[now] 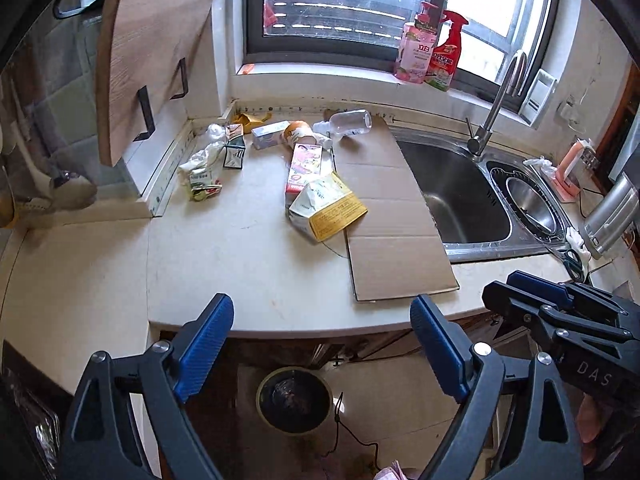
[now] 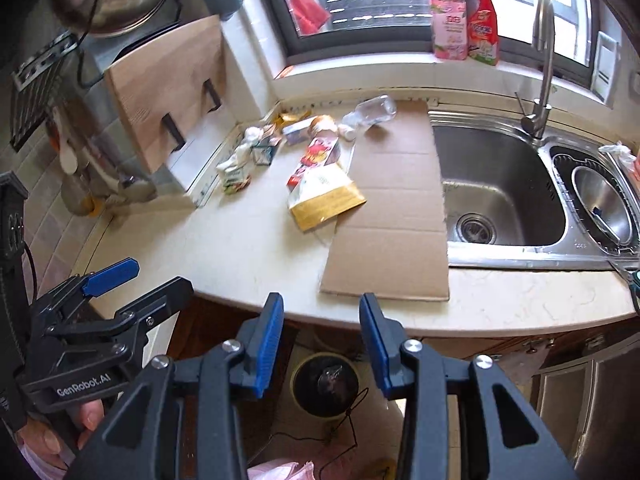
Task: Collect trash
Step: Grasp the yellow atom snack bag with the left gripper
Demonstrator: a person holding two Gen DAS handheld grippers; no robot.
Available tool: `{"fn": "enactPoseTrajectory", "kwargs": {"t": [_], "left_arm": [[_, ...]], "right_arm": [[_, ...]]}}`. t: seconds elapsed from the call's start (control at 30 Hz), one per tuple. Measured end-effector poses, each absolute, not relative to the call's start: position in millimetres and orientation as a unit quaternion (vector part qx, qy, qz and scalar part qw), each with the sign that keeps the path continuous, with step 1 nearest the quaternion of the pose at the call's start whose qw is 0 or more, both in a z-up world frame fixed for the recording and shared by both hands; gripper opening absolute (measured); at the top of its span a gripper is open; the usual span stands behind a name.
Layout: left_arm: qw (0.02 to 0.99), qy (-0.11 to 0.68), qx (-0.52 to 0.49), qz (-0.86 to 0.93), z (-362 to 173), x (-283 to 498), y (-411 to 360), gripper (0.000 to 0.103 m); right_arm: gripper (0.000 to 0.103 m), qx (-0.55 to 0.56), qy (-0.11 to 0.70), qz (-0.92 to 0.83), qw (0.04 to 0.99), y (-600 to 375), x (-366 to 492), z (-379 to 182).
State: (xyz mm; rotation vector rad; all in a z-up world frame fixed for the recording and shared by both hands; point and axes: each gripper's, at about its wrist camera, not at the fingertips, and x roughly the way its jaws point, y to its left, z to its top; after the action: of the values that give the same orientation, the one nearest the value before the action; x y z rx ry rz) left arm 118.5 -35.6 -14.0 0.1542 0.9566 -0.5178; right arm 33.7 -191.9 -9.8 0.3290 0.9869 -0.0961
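Trash lies on the cream counter (image 1: pixel 240 264): a crushed yellow-and-white carton (image 1: pixel 326 208) (image 2: pixel 326 200), a pink box (image 1: pixel 304 166) (image 2: pixel 316 156), a clear plastic bottle (image 1: pixel 348 122) (image 2: pixel 372 112), a flat cardboard sheet (image 1: pixel 392 216) (image 2: pixel 392 216), small cartons and wrappers (image 1: pixel 208 164) (image 2: pixel 240 164) near the back left. A round bin (image 1: pixel 294 398) (image 2: pixel 326 384) stands on the floor below the counter edge. My left gripper (image 1: pixel 322 344) is open and empty in front of the counter. My right gripper (image 2: pixel 322 340) is open and empty above the bin.
A steel sink (image 1: pixel 452 192) (image 2: pixel 496 196) with a tap (image 2: pixel 542 72) sits to the right. A wooden cutting board (image 1: pixel 148 72) (image 2: pixel 168 88) leans at the left. Two soap bottles (image 1: pixel 430 52) (image 2: pixel 466 24) stand on the windowsill. Scissors (image 1: pixel 574 262) lie by the sink.
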Motion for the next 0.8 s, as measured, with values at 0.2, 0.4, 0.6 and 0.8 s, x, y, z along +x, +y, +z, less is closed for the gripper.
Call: {"fn": "enactPoseTrajectory", "kwargs": {"t": [0.2,0.4,0.6,0.8], "left_arm": [[0.836,0.461,0.092,-0.284,-29,168,-56,0.091],[0.815,0.485,0.092,-0.302,-60,219,-73,0.091],[0.798,0.513,0.095,-0.301,-98,265,-92,0.091],[0.776,0.548,0.095,-0.298,-136,308,-113,0.091]], "right_arm": [[0.04,0.158,0.465,-0.088,0.867,-206,59,-13],[0.04,0.175,0.477,-0.105,0.855,-230,91,-31],[0.04,0.181,0.487,-0.092,0.85,-254,135,-51],[0.04,0.189,0.508,-0.065,0.838,-272,184,-77]]}}
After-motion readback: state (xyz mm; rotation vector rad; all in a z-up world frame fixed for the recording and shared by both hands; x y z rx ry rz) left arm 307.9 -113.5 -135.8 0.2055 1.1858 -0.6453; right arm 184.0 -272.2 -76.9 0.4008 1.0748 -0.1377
